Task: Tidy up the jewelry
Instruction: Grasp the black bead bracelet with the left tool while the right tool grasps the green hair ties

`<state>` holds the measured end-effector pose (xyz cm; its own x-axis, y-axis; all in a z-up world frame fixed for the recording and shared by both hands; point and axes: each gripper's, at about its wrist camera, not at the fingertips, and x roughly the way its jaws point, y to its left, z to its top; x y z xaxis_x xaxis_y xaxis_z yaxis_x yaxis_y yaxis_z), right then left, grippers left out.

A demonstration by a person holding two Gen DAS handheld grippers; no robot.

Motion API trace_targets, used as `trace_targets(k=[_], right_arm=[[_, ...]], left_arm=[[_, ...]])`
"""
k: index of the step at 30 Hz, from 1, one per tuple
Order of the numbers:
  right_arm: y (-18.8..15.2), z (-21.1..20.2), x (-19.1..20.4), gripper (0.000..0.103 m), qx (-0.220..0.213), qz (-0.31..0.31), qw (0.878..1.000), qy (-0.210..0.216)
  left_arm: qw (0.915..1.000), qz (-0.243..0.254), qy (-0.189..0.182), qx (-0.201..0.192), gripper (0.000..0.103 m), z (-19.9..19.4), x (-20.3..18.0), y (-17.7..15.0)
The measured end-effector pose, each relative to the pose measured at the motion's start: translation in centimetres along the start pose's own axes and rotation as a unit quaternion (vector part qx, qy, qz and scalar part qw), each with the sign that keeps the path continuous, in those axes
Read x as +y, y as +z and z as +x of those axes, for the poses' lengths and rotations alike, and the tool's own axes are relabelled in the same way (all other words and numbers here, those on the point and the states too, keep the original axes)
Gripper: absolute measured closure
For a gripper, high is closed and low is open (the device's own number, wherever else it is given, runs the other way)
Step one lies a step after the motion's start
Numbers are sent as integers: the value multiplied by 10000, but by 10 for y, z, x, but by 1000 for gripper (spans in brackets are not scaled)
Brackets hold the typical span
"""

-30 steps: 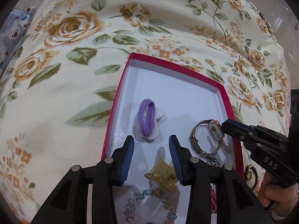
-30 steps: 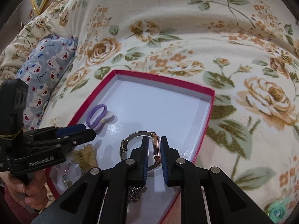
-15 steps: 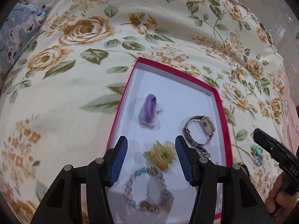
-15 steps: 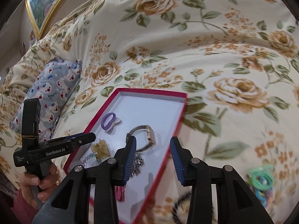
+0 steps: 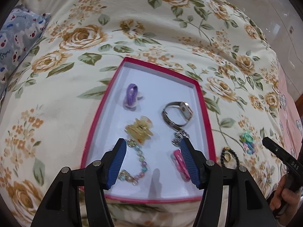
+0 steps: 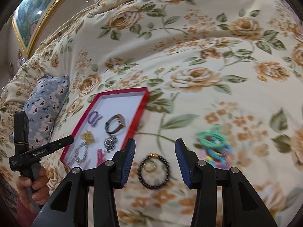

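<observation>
A red-rimmed white tray [image 5: 199, 92] lies on the floral bedspread. In it lie a purple hair tie [image 5: 131, 94], a watch [image 5: 178, 112], a yellow claw clip [image 5: 139, 130], a beaded bracelet [image 5: 141, 165], a silver chain [image 5: 179, 137] and a pink clip [image 5: 180, 163]. My left gripper [image 5: 152, 162] is open and empty above the tray's near end. My right gripper [image 6: 155, 162] is open and empty, right of the tray [image 6: 141, 106], above a black bead bracelet with a gold ring [image 6: 153, 169]. Colourful hair ties [image 6: 214, 147] lie to its right.
A blue bear-print pillow [image 6: 47, 106] lies left of the tray. A gold-framed picture [image 6: 36, 13] hangs at the far left. The black bracelet [image 5: 229, 156] and colourful hair ties [image 5: 247, 141] lie on the bedspread right of the tray. A pink cloth [image 5: 291, 113] lies at the right edge.
My right gripper let go of the watch in the tray, opened and drew back to the right over the black bracelet. My left gripper opened wider and pulled back from the tray.
</observation>
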<state>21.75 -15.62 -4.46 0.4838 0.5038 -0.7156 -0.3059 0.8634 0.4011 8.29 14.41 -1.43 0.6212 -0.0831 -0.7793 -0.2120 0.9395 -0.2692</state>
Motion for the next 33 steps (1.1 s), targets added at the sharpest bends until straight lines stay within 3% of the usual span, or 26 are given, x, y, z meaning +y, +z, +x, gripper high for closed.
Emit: trace_targets(k=[18,33], right_arm=[[-45,-39,-60,54,-31,620,9974,-368],[-30,-27,-70,57,-87,508,9976,-468]], left_arm=[[9937,992,-340,397,42,-3,-77,-26],[9846,1598,-280,655,42,30,-118,-21]])
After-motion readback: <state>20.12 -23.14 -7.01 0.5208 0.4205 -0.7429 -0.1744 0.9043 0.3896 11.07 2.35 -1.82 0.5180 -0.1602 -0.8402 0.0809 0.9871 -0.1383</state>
